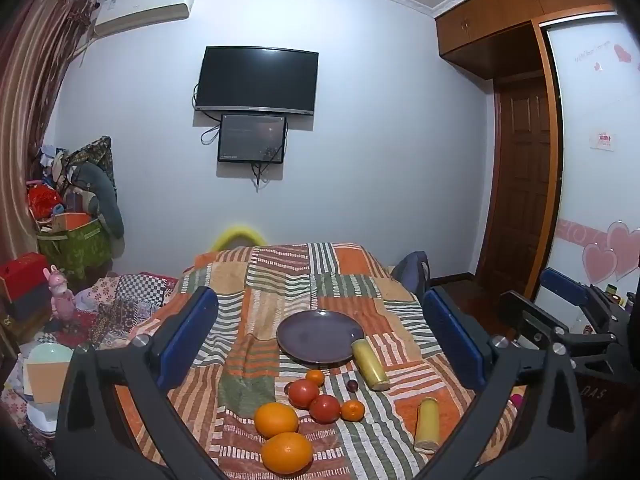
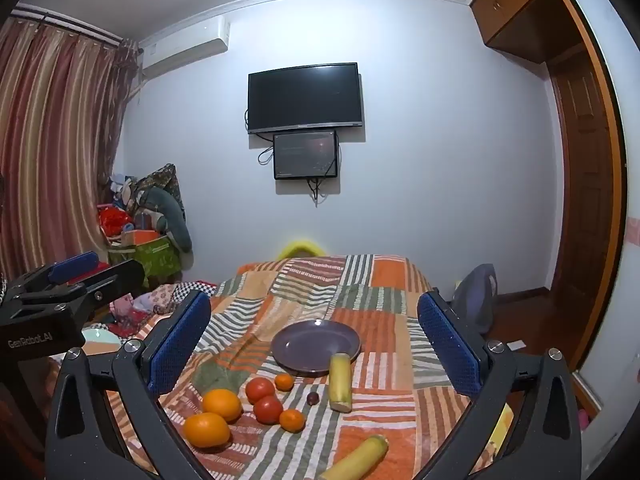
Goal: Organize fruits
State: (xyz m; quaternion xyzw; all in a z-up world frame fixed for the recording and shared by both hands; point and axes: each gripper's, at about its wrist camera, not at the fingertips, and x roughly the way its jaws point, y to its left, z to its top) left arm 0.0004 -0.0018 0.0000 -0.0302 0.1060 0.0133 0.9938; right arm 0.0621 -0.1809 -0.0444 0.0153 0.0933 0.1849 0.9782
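Observation:
A purple plate [image 1: 320, 336] [image 2: 316, 346] lies empty on a striped patchwork cloth [image 1: 280, 280] [image 2: 312, 280]. In front of it lie two oranges [image 1: 277, 420] [image 2: 221, 404], two red tomatoes [image 1: 303, 393] [image 2: 260, 390], two small mandarins [image 1: 353, 410] [image 2: 292, 420], a small dark fruit [image 1: 352, 385] [image 2: 313, 398] and two yellow stalk pieces [image 1: 370, 364] [image 2: 340, 376]. My left gripper [image 1: 320, 336] is open and empty, above the fruits. My right gripper [image 2: 314, 340] is open and empty too. It also shows at the right of the left wrist view [image 1: 560, 304].
The cloth covers a raised surface that drops off on both sides. Clutter, boxes and a green bag [image 1: 76, 248] stand at the left by the curtain. A dark bag [image 2: 476, 292] and a wooden door [image 1: 520, 184] are at the right. A TV [image 1: 256, 80] hangs on the far wall.

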